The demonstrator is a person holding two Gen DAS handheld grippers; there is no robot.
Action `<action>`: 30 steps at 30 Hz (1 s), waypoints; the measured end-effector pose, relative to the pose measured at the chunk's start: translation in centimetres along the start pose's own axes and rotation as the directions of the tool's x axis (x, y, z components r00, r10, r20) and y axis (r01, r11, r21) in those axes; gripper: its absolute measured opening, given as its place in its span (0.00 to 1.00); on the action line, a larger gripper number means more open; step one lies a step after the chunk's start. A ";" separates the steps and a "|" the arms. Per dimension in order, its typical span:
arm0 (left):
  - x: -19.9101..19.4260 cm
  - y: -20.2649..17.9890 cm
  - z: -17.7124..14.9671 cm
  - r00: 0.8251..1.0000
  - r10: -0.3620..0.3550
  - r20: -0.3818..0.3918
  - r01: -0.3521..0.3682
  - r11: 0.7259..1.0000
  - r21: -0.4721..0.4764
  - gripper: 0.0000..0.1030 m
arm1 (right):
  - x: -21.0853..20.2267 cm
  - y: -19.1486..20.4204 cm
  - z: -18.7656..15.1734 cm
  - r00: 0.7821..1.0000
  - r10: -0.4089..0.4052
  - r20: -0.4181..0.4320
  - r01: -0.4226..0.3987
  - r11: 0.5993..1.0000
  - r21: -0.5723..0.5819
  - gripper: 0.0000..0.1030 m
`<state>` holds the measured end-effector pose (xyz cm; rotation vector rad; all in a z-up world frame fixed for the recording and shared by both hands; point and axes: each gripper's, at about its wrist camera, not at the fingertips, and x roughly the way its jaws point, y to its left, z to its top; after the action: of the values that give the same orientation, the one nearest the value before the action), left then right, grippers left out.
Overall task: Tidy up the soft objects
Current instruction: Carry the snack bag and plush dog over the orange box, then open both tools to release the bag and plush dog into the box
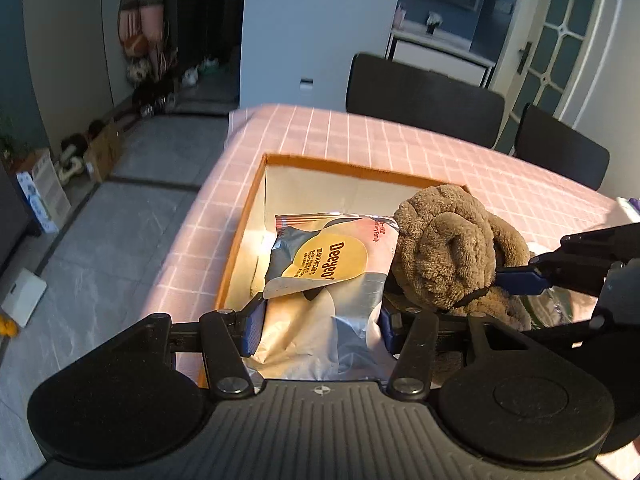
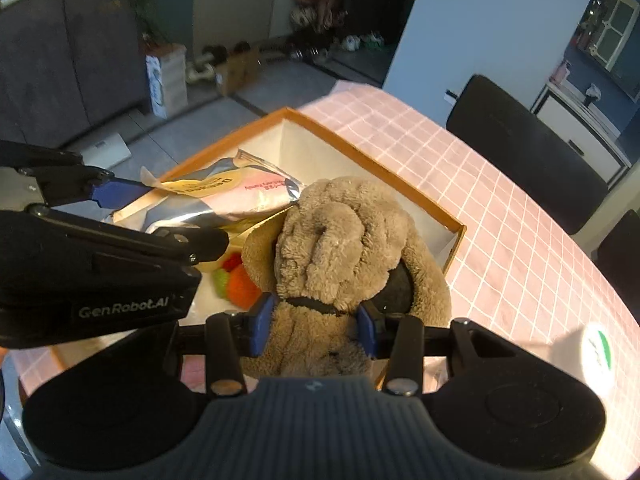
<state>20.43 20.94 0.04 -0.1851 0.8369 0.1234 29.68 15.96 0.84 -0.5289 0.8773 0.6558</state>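
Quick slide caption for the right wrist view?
Right tongs grip brown plush toy over orange-rimmed box beside foil pack.

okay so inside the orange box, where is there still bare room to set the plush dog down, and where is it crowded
Bare white floor shows at the box far end, between the far wall and the silver wipes pack. The near end is crowded: the left gripper holds the pack, the right gripper holds the plush dog, and small orange and green plush pieces lie between them.
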 end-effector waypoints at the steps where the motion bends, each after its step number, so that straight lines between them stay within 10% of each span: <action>1: 0.2 -0.1 0.0 1.000 0.006 -0.011 -0.006 1.000 0.002 0.59 | 0.5 -0.2 0.0 1.000 -0.005 -0.009 0.005 1.000 -0.003 0.42; 19: 2.9 -0.6 0.0 0.985 0.085 -0.153 -0.074 0.994 0.077 0.62 | 5.1 0.1 0.6 0.993 -0.065 -0.098 0.055 0.994 -0.097 0.46; 30: 0.7 -0.4 0.2 0.993 0.080 -0.086 -0.074 0.995 0.067 0.72 | 2.5 1.2 0.1 0.991 -0.130 -0.045 0.117 0.969 -0.219 0.64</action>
<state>21.09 20.58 -0.31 -0.0990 0.9351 0.1617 30.10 17.65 -1.38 -0.7955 0.8254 0.6270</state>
